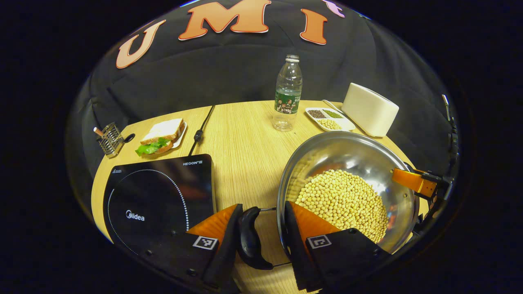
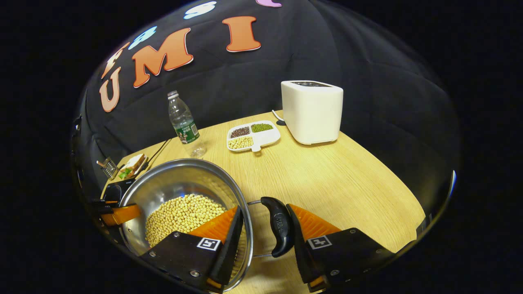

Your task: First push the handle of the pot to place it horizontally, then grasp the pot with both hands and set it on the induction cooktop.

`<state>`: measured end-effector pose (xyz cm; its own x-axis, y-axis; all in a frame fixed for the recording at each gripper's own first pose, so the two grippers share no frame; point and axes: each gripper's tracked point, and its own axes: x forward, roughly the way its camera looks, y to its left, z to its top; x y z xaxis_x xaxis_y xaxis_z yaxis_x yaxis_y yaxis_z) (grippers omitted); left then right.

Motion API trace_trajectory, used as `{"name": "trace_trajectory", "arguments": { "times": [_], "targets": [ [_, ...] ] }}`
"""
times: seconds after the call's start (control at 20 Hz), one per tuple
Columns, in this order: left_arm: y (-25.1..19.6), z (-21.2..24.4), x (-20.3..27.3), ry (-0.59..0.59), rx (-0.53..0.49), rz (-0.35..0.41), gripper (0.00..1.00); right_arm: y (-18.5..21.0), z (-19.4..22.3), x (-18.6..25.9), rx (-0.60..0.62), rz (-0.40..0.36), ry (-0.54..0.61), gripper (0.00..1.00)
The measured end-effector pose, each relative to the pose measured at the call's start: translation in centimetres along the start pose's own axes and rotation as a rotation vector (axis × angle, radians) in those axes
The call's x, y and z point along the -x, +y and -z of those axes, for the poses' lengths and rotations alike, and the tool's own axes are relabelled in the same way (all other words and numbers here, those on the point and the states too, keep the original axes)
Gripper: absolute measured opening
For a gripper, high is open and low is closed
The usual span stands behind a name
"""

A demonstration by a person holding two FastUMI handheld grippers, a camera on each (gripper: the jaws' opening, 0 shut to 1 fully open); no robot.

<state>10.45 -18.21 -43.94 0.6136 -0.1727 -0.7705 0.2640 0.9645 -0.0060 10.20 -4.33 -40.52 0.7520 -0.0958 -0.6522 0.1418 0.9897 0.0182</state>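
Two-handled steel pot (image 1: 347,163), soybeans (image 1: 343,202) inside

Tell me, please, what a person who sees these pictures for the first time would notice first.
The steel pot full of yellow beans stands out first, on the wooden table with tongs at both sides. The left tongs bracket one black handle, the right tongs the other handle. Left of the pot lies the black induction cooktop; behind stands a white toaster.
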Motion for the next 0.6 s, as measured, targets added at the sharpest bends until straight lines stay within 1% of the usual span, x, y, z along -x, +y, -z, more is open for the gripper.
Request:
{"name": "trace_trajectory", "arguments": {
  "times": [0.05,0.2,0.25,0.3,0.6],
  "targets": [
    [0.1,-0.3,0.6,-0.011,0.004,-0.002,0.64,0.3,-0.2,0.5,0.001,-0.003,-0.005,0.63],
    [1.1,-0.8,2.6,-0.021,0.018,-0.011,0.65,1.8,-1.2,2.1,0.013,-0.017,-0.028,0.63],
    [1.7,-1.0,3.3,-0.024,0.025,-0.017,0.64,2.5,-1.5,2.5,0.015,-0.026,-0.033,0.63],
    [2.3,-1.1,4.0,-0.032,0.031,-0.024,0.65,3.2,-1.7,2.9,0.018,-0.036,-0.036,0.63],
    [7.6,-1.2,8.6,-0.052,0.076,-0.086,0.64,9.1,-2.5,5.2,0.036,-0.110,-0.042,0.63]
  ]
}}
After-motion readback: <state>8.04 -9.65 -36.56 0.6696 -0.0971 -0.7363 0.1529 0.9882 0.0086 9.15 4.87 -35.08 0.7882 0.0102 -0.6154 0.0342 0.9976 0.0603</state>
